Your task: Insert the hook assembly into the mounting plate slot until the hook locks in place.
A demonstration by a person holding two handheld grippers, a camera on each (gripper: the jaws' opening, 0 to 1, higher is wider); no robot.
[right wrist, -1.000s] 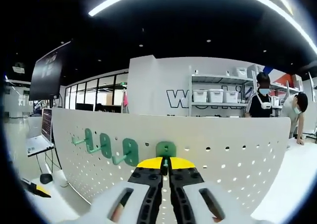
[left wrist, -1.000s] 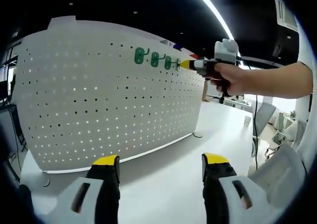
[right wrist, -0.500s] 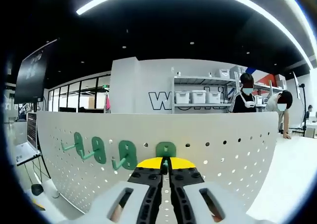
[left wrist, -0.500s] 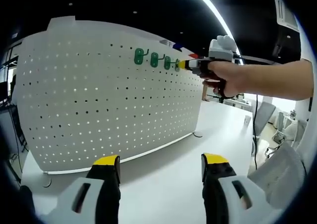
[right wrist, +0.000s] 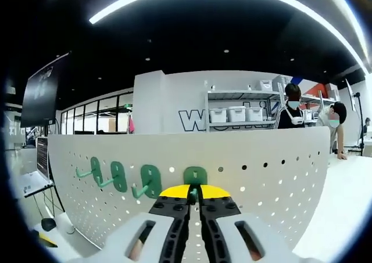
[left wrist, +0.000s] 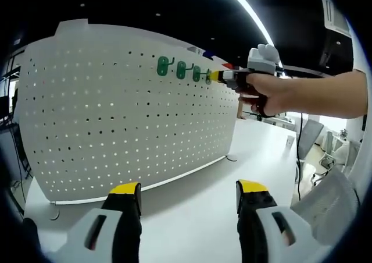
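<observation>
A white pegboard (left wrist: 116,112) stands upright on the white table. Three green hooks (left wrist: 180,69) hang in a row near its top edge. A fourth green hook (right wrist: 195,175) sits against the pegboard (right wrist: 267,176), and my right gripper (right wrist: 195,194) is shut on its prong. In the left gripper view the right gripper (left wrist: 224,75) reaches in from the right, held by a person's hand (left wrist: 264,93), its yellow tips at that fourth hook (left wrist: 208,77). My left gripper (left wrist: 189,188) stands open low over the table with nothing between its fingers.
The white table (left wrist: 203,205) stretches in front of the pegboard. A laptop (right wrist: 35,173) and a mouse (right wrist: 49,223) lie at the left. Two people (right wrist: 290,109) stand by shelves with white bins (right wrist: 238,114) behind the board. Office chairs (left wrist: 311,141) stand at the right.
The right gripper view has shifted slightly between frames; the right gripper stays shut on the fourth hook at the board. The left gripper has not moved.
</observation>
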